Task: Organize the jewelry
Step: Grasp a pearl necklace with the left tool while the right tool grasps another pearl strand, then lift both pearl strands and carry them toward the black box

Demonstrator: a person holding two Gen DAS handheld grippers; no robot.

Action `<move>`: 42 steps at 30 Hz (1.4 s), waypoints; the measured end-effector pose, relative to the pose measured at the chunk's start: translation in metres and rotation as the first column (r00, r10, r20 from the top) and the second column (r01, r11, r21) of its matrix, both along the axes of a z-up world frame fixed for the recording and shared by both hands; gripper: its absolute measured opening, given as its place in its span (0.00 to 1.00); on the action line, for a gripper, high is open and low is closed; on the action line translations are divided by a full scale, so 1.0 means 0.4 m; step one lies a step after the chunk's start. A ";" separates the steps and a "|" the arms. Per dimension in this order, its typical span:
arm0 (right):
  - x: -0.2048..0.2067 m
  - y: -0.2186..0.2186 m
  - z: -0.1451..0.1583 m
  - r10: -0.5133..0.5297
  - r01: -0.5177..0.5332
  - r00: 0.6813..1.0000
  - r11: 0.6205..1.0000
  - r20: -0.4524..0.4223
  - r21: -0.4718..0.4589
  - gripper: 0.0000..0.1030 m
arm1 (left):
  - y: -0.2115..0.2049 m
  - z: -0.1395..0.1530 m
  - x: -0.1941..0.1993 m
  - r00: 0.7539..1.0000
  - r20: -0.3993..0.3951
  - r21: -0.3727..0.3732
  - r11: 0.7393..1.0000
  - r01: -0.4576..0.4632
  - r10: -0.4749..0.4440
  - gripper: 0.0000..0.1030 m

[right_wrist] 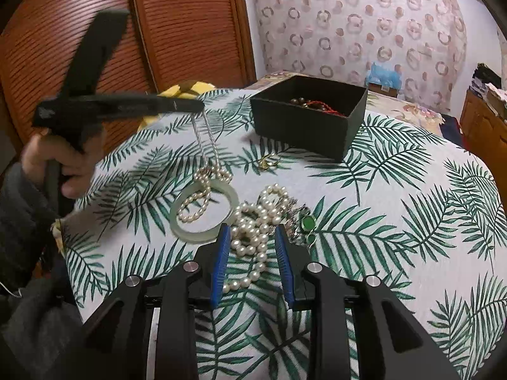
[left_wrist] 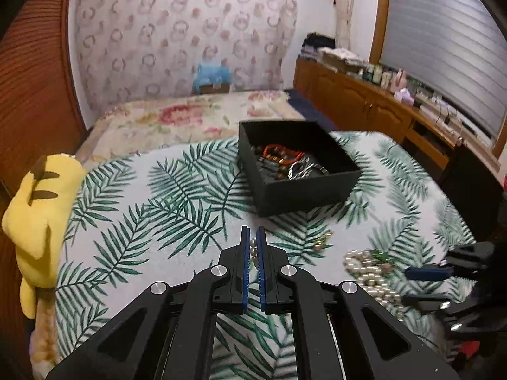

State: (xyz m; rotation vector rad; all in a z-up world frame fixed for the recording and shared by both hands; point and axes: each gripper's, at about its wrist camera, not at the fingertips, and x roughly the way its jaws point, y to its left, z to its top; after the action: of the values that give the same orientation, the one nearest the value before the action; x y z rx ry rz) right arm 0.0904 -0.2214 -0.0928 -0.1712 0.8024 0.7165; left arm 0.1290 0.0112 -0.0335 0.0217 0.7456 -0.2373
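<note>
A round table (right_wrist: 396,190) is covered by a palm-leaf cloth. A black box (right_wrist: 304,126), open-topped, is placed at the far side, with red and brown bead bracelets seen inside. The left gripper (left_wrist: 253,243) is clamped on a pearl strand (right_wrist: 206,145), lifted above the table; the strand's lower end is draped across a pale green bangle (right_wrist: 204,212) lying flat. The right gripper (right_wrist: 253,247) is held with jaws apart, straddling a pearl necklace pile (right_wrist: 256,224). Green-stone pieces (right_wrist: 307,224) are touching the pile's right. A small gold item (right_wrist: 269,161) is set near the box.
</note>
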 end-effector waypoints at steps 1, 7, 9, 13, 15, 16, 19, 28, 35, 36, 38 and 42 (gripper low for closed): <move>-0.001 0.003 -0.004 0.004 -0.004 1.000 1.000 -0.004 -0.009 0.31 | 0.000 0.012 -0.014 1.000 0.013 -0.005 1.000 0.003 -0.003 0.03; 0.005 0.020 -0.027 -0.014 0.013 1.000 0.997 -0.015 -0.075 0.30 | -0.002 0.069 -0.061 0.998 0.066 -0.024 1.000 0.014 -0.013 0.03; 0.013 0.022 -0.035 -0.027 0.025 0.999 0.996 -0.022 -0.090 0.30 | -0.003 0.081 -0.072 0.997 0.080 -0.031 0.999 0.018 -0.016 0.03; 0.016 0.035 -0.036 -0.023 0.022 1.000 0.992 -0.002 -0.126 0.27 | -0.008 0.103 -0.075 0.994 0.104 -0.007 1.000 0.030 -0.029 0.03; 0.017 0.039 -0.038 -0.021 0.021 1.000 0.991 0.003 -0.130 0.15 | -0.008 0.114 -0.070 0.993 0.112 -0.009 1.000 0.029 -0.028 0.03; 0.020 0.039 -0.036 -0.021 0.021 1.000 0.992 0.002 -0.128 0.09 | -0.007 0.122 -0.068 0.992 0.120 -0.011 1.000 0.029 -0.027 0.03; 0.030 0.030 -0.034 -0.020 0.018 1.000 0.994 -0.016 -0.112 0.08 | -0.008 0.143 -0.067 0.990 0.141 -0.012 1.000 0.027 -0.025 0.03; 0.021 0.012 0.064 -0.019 0.023 0.997 0.998 0.074 -0.058 0.08 | -0.017 0.188 -0.072 0.983 0.181 -0.007 1.000 0.029 -0.027 0.03; 0.036 0.009 0.185 -0.013 0.017 0.984 1.000 0.177 -0.024 0.08 | -0.033 0.229 -0.062 0.978 0.208 -0.003 0.999 0.034 -0.032 0.03; 0.038 0.009 0.197 -0.013 0.017 0.982 1.000 0.186 -0.020 0.08 | -0.034 0.234 -0.062 0.977 0.212 -0.003 0.999 0.035 -0.034 0.03; 0.045 0.007 0.224 -0.014 0.016 0.979 1.000 0.204 -0.007 0.08 | -0.039 0.246 -0.063 0.974 0.222 -0.002 0.999 0.040 -0.039 0.03; 0.050 0.003 0.271 -0.012 0.011 0.971 1.000 0.241 0.004 0.08 | -0.050 0.267 -0.061 0.970 0.240 -0.001 0.999 0.049 -0.047 0.03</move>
State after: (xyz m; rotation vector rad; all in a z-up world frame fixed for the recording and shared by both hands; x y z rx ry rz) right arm 0.1106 -0.2200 0.0156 -0.2461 0.5699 0.6712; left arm 0.1045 -0.0086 0.0733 0.0610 0.5035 -0.2777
